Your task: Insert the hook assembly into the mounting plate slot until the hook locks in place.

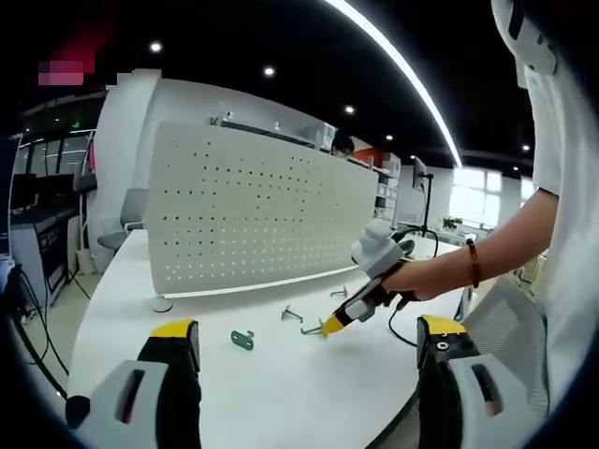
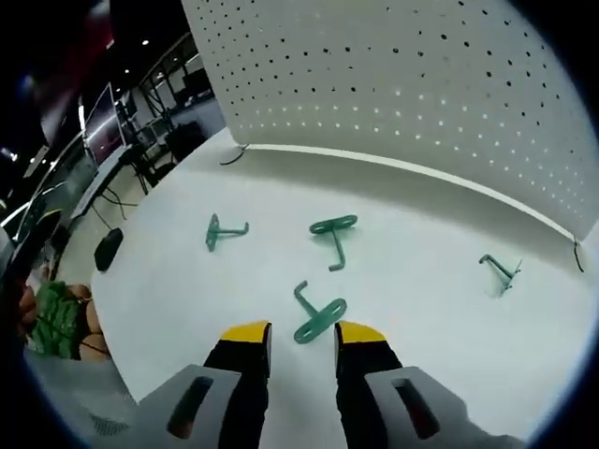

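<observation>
The right tongs (image 2: 301,339), jaws narrowly parted and holding nothing, hover over the table (image 2: 421,281) with the nearest green hook (image 2: 318,316) lying just ahead between their tips, long axis slanting up-left, while the wide, empty left tongs (image 1: 309,334) sit well back.

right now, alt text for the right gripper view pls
The right tool, jaws open, hovers around a green hook lying on the white table. Three more green hooks lie beyond it, before an upright white pegboard.

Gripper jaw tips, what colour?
Yellow tips on black jaws; clearest in the right gripper view, right gripper.
</observation>
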